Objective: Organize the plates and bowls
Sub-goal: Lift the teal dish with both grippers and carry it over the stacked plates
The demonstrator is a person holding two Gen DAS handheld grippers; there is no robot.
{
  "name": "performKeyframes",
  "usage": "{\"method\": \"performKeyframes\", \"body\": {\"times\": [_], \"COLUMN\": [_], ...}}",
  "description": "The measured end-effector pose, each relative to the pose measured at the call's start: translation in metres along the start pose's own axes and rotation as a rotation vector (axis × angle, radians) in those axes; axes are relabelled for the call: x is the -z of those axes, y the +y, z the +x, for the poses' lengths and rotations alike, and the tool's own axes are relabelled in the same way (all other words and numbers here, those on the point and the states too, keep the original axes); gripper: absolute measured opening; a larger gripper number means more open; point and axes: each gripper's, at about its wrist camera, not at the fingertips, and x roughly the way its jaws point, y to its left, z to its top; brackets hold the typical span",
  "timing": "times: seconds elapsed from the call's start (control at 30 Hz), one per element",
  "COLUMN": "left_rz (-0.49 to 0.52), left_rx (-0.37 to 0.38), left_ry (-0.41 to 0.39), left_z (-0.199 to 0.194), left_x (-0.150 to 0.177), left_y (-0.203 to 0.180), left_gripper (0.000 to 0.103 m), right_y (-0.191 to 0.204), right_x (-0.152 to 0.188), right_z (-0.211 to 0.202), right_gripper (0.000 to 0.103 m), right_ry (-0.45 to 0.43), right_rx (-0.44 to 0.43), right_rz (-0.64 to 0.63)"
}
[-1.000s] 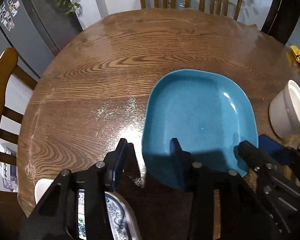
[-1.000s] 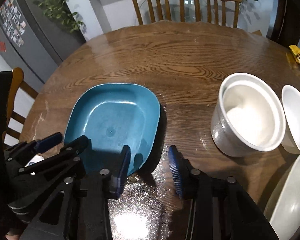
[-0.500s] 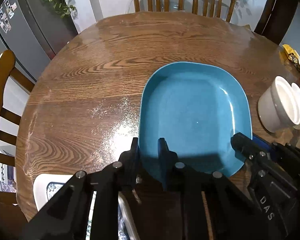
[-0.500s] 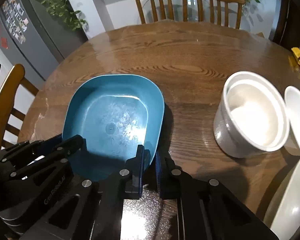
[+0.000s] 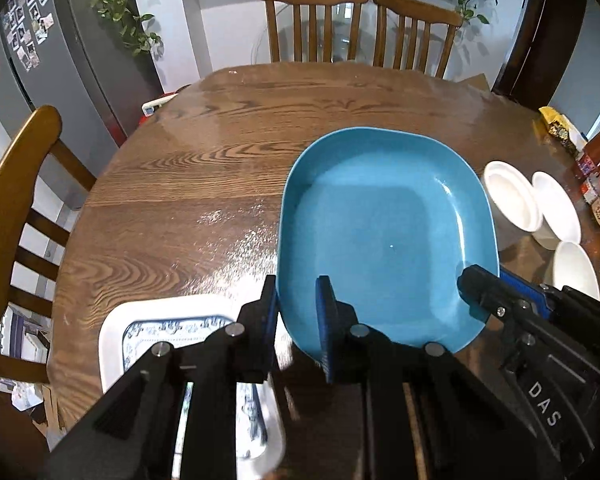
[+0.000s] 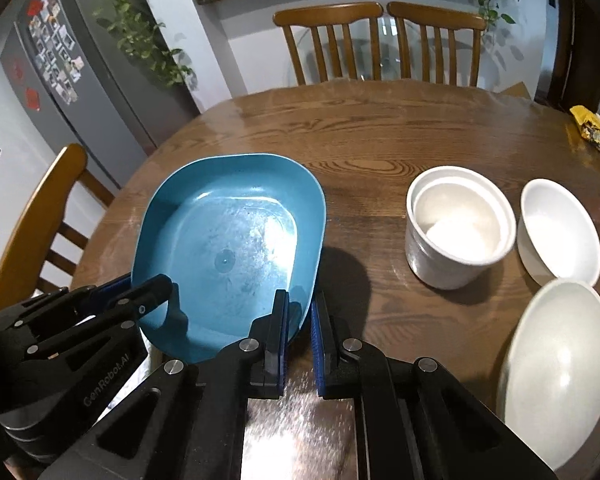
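Note:
A deep blue squarish plate (image 5: 384, 236) hangs above the round wooden table (image 5: 204, 168), held at its near rim from both sides. My left gripper (image 5: 298, 312) is shut on the rim's near left corner. My right gripper (image 6: 299, 320) is shut on the near right corner of the blue plate (image 6: 228, 248); the right gripper (image 5: 488, 292) also shows at the plate's right edge in the left wrist view. A white platter with blue pattern (image 5: 172, 328) lies on the table under my left gripper. The left gripper's body (image 6: 100, 312) shows in the right wrist view.
A white cylindrical pot (image 6: 458, 226), a small white bowl (image 6: 558, 230) and a larger white bowl (image 6: 556, 364) stand at the table's right. Wooden chairs (image 5: 360, 24) ring the far and left sides. Packets and jars (image 5: 592, 160) crowd the far right edge.
Both grippers closed on the blue plate's near rim, then lifted it off the table. The patterned platter has come into fuller view beneath the left gripper.

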Motion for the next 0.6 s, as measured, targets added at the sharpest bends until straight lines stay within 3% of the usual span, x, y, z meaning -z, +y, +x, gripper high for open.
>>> {"method": "performKeyframes", "body": {"times": [0.6], "left_rz": [-0.011], "left_rx": [0.004], "left_ry": [-0.097], "left_z": [-0.071], "left_x": [0.033], "left_y": [0.001], "left_gripper": [0.016], "right_y": [0.011], "right_x": [0.035], "right_z": [-0.070], "right_gripper": [0.012], "right_ry": [-0.082], "right_rx": [-0.068], "right_rz": [-0.026]}}
